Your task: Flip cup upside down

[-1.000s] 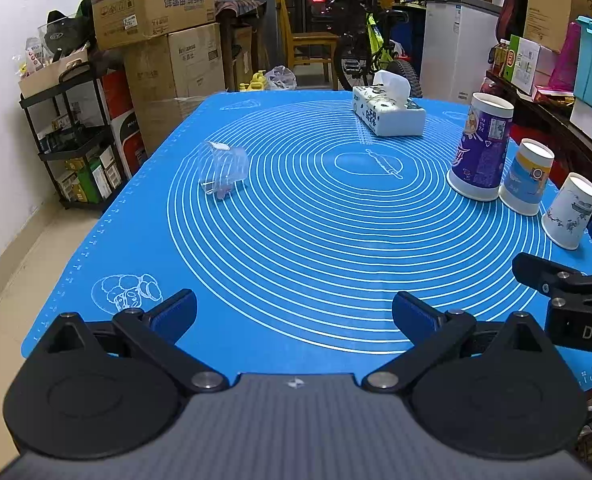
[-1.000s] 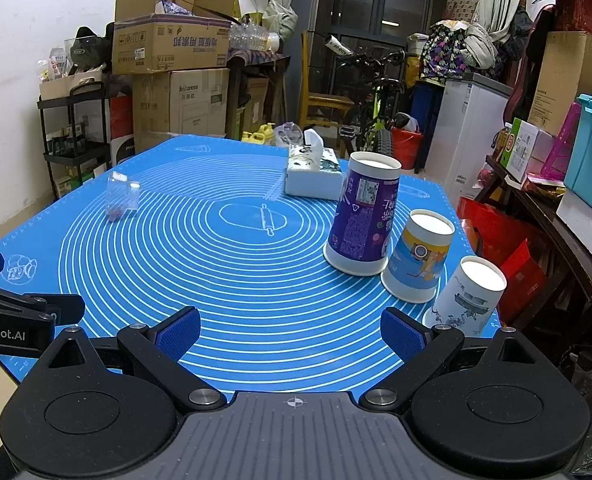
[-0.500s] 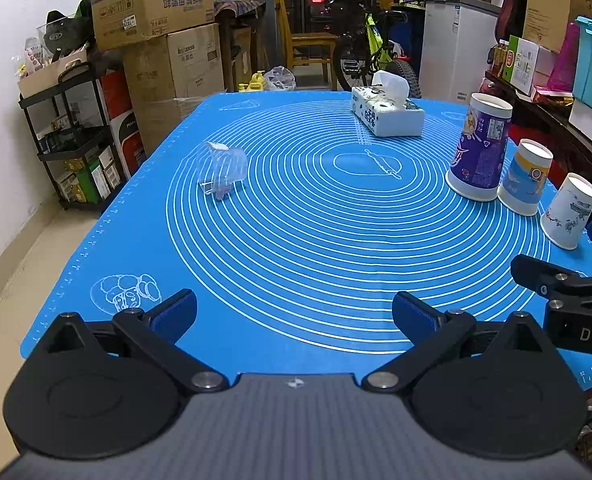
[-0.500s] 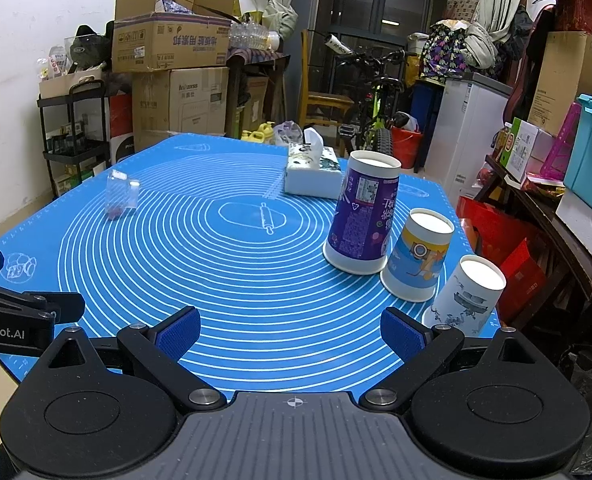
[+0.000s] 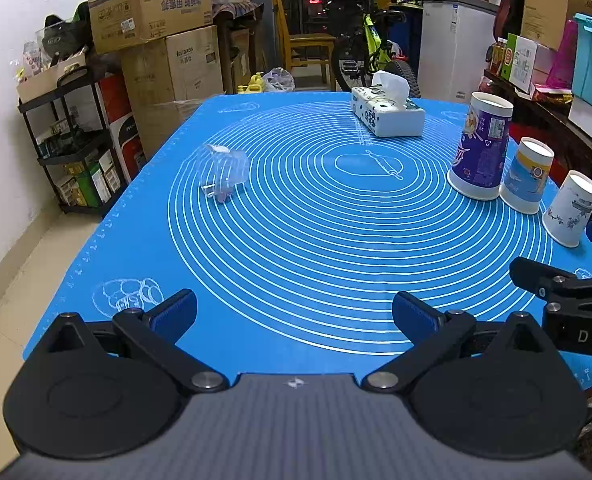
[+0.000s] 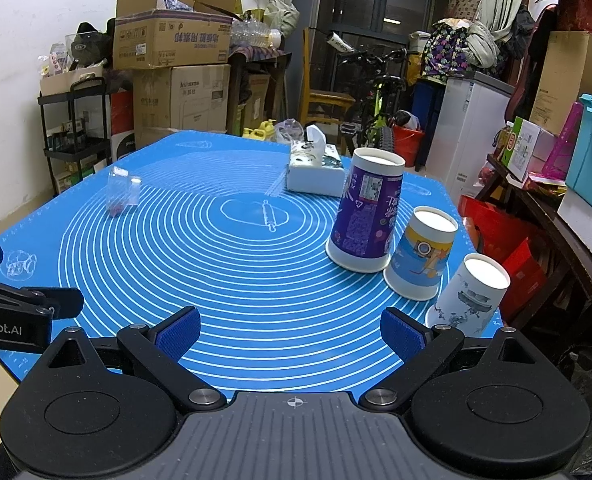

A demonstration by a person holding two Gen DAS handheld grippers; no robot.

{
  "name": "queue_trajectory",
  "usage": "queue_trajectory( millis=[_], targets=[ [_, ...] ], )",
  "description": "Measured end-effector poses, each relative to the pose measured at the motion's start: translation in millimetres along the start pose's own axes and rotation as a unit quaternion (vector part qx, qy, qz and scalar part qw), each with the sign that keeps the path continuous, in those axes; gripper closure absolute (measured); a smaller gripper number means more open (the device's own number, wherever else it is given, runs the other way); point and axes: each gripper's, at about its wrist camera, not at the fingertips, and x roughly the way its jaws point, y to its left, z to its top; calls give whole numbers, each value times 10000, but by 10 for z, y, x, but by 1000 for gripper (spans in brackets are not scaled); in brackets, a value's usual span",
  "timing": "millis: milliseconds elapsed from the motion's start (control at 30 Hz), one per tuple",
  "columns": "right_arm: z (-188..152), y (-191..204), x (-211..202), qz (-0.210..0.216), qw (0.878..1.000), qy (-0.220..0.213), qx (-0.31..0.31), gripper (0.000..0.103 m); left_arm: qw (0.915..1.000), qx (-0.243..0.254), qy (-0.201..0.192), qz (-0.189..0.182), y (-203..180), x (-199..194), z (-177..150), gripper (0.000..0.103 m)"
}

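Note:
Three paper cups stand upside down in a row at the right side of the blue mat (image 5: 296,248): a tall purple cup (image 5: 480,146) (image 6: 366,216), a blue and yellow cup (image 5: 527,176) (image 6: 422,254) and a white cup (image 5: 572,208) (image 6: 470,290). A clear plastic cup (image 5: 223,174) (image 6: 123,192) stands at the left of the mat. My left gripper (image 5: 293,316) is open and empty above the mat's near edge. My right gripper (image 6: 289,334) is open and empty, close to the white cup.
A tissue box (image 5: 388,114) (image 6: 316,168) sits at the far side of the mat. Stacked cardboard boxes (image 5: 159,36), a black shelf (image 5: 71,148), a bicycle (image 5: 360,52) and a cluttered side table (image 6: 556,208) surround the table.

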Motion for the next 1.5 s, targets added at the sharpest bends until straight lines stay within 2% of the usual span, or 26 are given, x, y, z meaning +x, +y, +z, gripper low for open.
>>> queue_trajectory(
  millis=[300,433,533,633,900,1000,1167,1367,1400,1500],
  targets=[
    [-71,-1,34,21,10000,-8,-2,6,9996,234,-95,-97,146,93,89,1],
    [62,54,66,42,10000,-64,16,6,9994,274,-184,-100,300,207,166,1],
    [156,96,117,30,9999,-130,-3,6,9995,146,-147,-253,470,328,262,1],
    [305,156,222,8,9998,-186,-4,6,9989,323,-305,-123,607,450,365,1],
    [410,195,484,-15,9999,-67,103,6,9892,1413,-281,-272,876,1097,695,1],
    [386,191,582,-78,9999,9,147,6,9885,1447,-310,-318,996,1403,803,1],
    [347,110,724,-183,9994,127,283,6,9841,1703,-46,-510,1059,1824,897,1],
    [318,59,832,-253,9990,175,337,6,9824,1706,-119,-755,1095,1989,992,1],
    [315,57,849,-258,9989,186,341,6,9816,1741,-135,-774,1089,2000,1003,5],
    [301,57,878,-262,9988,217,351,6,9782,1860,-44,-922,1058,2046,1049,27]
  ],
)
